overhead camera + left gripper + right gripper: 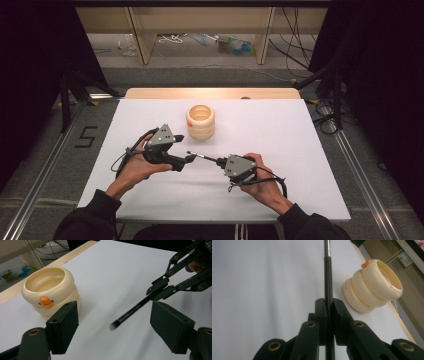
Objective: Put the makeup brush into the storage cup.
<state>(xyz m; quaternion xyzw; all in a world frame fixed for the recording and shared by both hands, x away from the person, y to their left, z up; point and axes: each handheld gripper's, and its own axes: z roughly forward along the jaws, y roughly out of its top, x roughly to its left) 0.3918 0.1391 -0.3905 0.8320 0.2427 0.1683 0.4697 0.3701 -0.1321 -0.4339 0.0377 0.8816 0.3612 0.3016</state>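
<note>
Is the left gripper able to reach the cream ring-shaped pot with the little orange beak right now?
Probably yes. The left gripper has open jaws, and bare white table lies between it and the cream ring-shaped pot. The thin black brush, held by the right gripper, sits off to the side.

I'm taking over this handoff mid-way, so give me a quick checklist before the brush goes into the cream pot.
1. Right gripper shut on the makeup brush: ok, jaws clamp its black handle.
2. Left gripper clear of the brush: ok, jaws stand wide apart, brush between them but untouched.
3. Cream ringed pot upright: ok.
4. Pot mouth free: ok, looks empty in the left gripper view.
5. Brush aimed at pot: not ok, its tip points toward the left gripper.
6. Bristles clean: cannot tell, blurred.
</note>
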